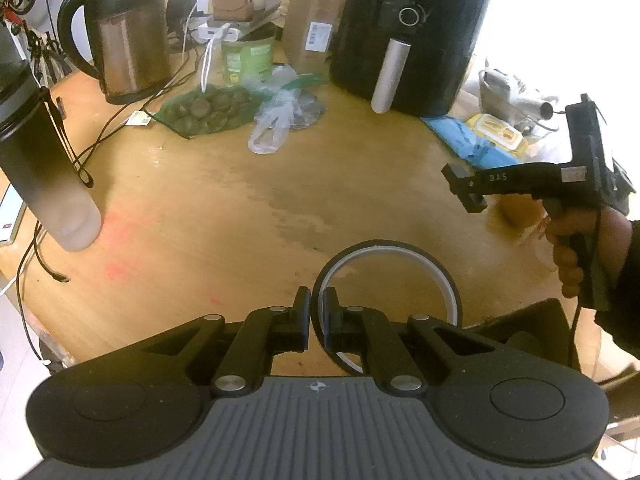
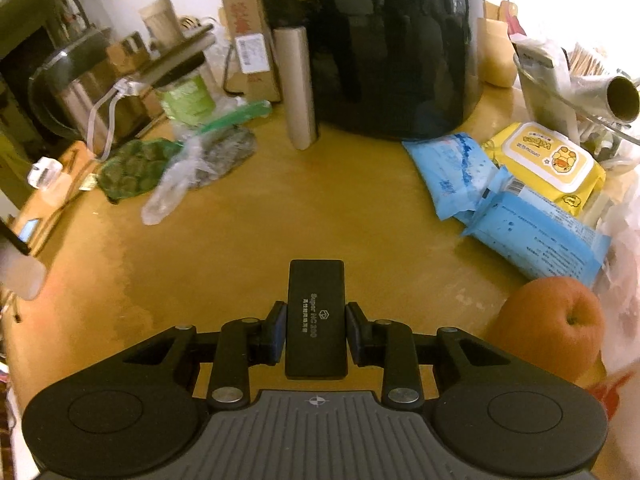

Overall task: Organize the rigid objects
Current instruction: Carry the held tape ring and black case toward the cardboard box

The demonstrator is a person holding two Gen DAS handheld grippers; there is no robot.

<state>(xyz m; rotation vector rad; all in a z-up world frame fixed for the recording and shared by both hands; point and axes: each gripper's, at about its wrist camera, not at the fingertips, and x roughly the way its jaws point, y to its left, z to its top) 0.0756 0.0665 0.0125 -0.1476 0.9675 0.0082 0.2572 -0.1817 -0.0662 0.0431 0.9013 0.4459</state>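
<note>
I am holding the left gripper (image 1: 317, 312) clamped on the rim of a black ring (image 1: 434, 268) above the bench (image 1: 240, 200); my right gripper (image 2: 316, 330) is clamping a black rectangular block (image 2: 316, 316), likewise lifted.

Bare table (image 1: 248, 208) centre, air fryer (image 1: 408, 36) behind, kettle (image 1: 124, 36) left, wipes (image 2: 532, 220) right
</note>
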